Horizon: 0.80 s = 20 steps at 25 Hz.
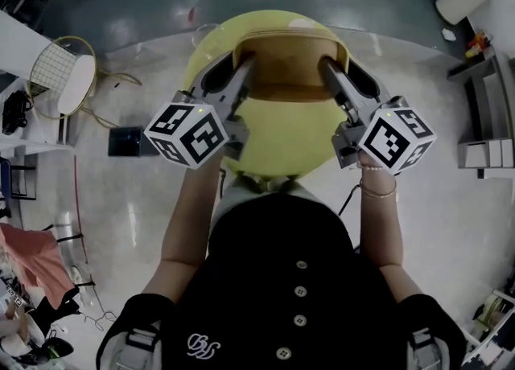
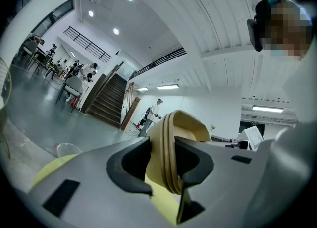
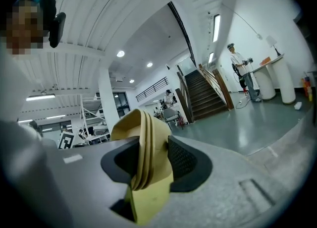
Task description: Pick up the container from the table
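A tan, thin-walled container (image 1: 290, 71) hangs over the round yellow table (image 1: 282, 139), gripped from both sides. My left gripper (image 1: 245, 67) is shut on its left rim, and in the left gripper view the ribbed rim (image 2: 171, 142) is pinched between the dark pads (image 2: 131, 165). At the opposite rim, my right gripper (image 1: 330, 67) is shut as well. The right gripper view shows the folded wall (image 3: 136, 123) pressed between that gripper's (image 3: 151, 165) jaws. Both grippers point away from the person, roughly level.
A clear cup (image 2: 67, 148) stands on the table's far left part. On the floor are a white wire chair (image 1: 60, 75) and a dark box (image 1: 127, 141) at the left, and white shelving (image 1: 487, 119) at the right. A staircase (image 2: 106, 100) and standing people lie farther off.
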Tool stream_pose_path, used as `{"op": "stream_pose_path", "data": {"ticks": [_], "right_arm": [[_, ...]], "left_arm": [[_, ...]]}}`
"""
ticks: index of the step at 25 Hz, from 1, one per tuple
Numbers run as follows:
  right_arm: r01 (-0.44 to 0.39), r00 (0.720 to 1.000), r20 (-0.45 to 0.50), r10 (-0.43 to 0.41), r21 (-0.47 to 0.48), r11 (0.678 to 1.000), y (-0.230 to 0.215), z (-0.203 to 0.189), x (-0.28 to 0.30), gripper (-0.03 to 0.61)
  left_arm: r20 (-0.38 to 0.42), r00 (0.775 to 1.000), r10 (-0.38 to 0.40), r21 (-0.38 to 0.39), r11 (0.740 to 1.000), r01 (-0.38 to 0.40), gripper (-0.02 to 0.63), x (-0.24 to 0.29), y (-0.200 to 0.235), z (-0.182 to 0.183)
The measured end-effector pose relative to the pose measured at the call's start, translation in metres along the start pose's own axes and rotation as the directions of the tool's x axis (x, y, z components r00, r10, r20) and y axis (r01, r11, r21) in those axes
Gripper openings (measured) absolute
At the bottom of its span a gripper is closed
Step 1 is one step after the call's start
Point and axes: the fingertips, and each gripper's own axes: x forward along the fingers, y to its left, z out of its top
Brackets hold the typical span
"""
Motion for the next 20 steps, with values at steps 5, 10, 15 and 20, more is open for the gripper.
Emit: {"op": "stream_pose_path", "data": {"ticks": [5,10,15,20], "right_arm": [[-0.002,0.999,0.034,0.003,-0.022,1.0,0.003,0.016,-0.004,0.13],[-0.009,0.998,0.06,0.013,-0.053,0.999,0.011,0.026,-0.006,0.129],[-0.007,0.997,0.075,0.013,-0.069,0.998,0.015,0.03,-0.006,0.124],[0.003,0.997,0.08,0.002,-0.072,0.997,0.016,0.03,-0.007,0.12]], "left_arm": [[0.053,0.999,-0.013,0.01,1.0,0.013,0.11,0.0,-0.011,0.012],[0.088,0.996,-0.023,0.022,1.0,0.021,0.112,-0.006,-0.016,0.02],[0.109,0.994,-0.031,0.042,0.999,0.026,0.111,-0.009,-0.02,0.028],[0.096,0.993,-0.063,0.089,0.995,0.055,0.112,-0.012,-0.024,0.031]]}}
